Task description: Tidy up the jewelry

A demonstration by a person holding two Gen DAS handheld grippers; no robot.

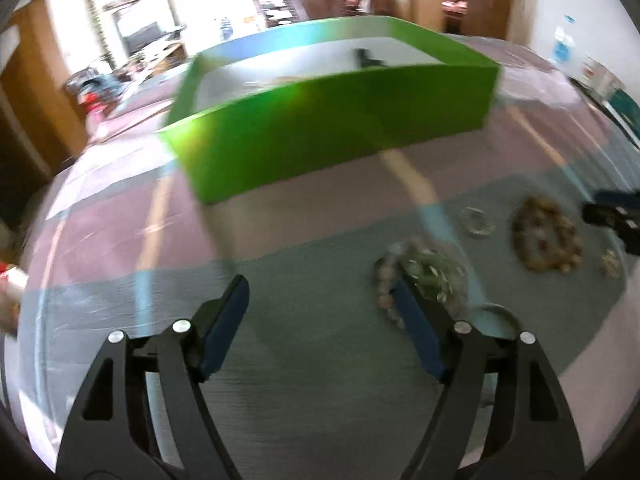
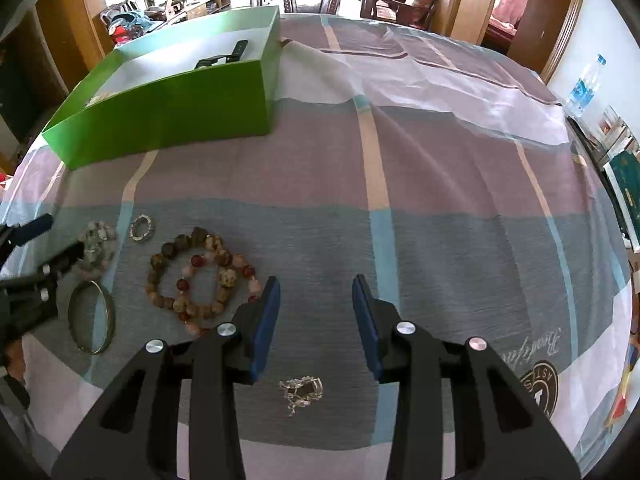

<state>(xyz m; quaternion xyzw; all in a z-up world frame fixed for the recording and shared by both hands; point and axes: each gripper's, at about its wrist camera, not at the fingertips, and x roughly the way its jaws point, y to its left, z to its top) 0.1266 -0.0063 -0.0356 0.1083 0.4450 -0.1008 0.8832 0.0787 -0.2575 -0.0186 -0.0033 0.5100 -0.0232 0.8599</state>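
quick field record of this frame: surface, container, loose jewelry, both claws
surface: striped grey, mauve and blue tablecloth
container: open green cardboard box, far left, black strap-like item inside
loose jewelry: brown and red beaded bracelets; thin metal bangle; pale stone bead bracelet; small silver ring; small silver trinket
left claw: open, beside pale beads
right claw: open, empty, trinket below it

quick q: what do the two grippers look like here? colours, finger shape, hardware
Both match: left gripper and right gripper have matte black linkage arms with triangular cut-outs and round silver pins at the pivots. Each finger carries a flat, dark blue rectangular pad. No cables or markings show. Hands and sleeves can't be made out clearly.
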